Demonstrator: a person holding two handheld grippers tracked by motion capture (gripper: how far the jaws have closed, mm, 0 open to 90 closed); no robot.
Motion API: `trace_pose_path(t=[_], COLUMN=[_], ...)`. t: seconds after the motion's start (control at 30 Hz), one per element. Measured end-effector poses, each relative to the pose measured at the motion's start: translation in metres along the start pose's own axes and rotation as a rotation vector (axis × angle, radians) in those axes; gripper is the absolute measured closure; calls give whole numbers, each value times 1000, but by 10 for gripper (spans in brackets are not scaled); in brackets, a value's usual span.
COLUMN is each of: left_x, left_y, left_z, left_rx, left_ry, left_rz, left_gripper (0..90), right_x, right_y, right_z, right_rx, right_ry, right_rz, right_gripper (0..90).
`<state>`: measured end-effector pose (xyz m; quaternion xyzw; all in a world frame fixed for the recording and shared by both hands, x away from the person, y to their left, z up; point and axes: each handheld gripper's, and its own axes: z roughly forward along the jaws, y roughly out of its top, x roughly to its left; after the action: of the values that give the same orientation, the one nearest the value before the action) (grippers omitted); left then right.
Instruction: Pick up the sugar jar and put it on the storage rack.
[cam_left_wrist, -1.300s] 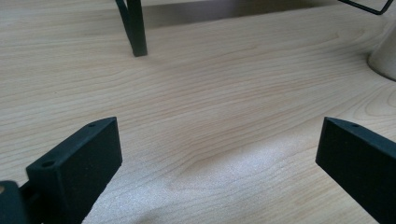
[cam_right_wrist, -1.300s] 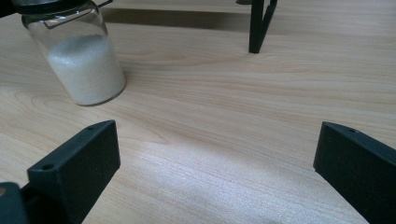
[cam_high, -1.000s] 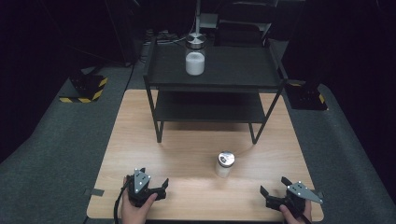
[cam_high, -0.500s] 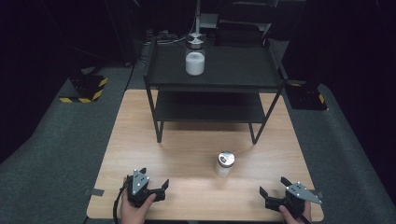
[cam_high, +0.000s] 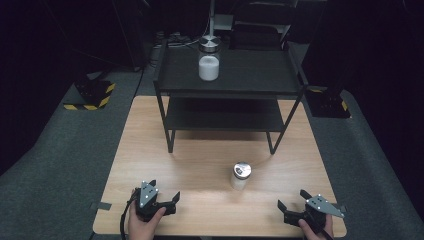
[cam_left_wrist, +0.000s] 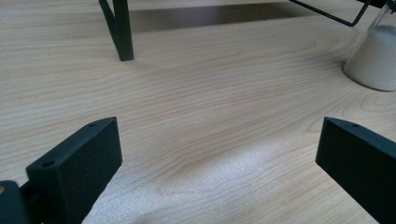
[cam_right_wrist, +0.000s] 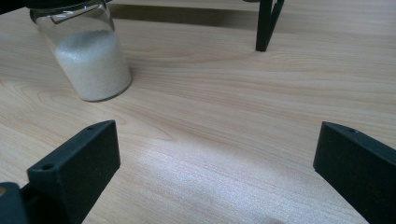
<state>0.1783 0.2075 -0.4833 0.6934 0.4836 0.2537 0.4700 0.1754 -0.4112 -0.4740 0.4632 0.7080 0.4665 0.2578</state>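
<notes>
High view: jar (cam_high: 240, 175) between both grippers' spread fingers (cam_high: 172, 196), touching neither.

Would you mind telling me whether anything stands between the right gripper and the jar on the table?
Nothing visible does. The right gripper rests open at the table's near edge, and only bare wooden table lies between it and the jar on the table. The black shelf stands farther back, behind the jar.

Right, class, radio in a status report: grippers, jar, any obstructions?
Left gripper open, right gripper open, both low at table's near edge. Jar upright between them, untouched. Nothing in the way.
</notes>
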Motion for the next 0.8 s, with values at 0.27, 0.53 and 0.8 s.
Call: trace_pose_path(t=[0.27, 0.53, 0.8], left_x=[1, 2, 4], left_y=[-3, -3, -5], left_z=[-1, -2, -3], left_rx=[-15, -15, -27], left_ry=[-7, -9, -14], left_rz=[-1, -3, -12], left_gripper=[7, 8, 7], right_x=[4, 14, 26], right_y=[5, 24, 36], right_z=[-5, 1, 32], right_rx=[-54, -99, -86], right_ry=[14, 83, 126], right_rz=[-13, -36, -47], right_gripper=[1, 2, 3])
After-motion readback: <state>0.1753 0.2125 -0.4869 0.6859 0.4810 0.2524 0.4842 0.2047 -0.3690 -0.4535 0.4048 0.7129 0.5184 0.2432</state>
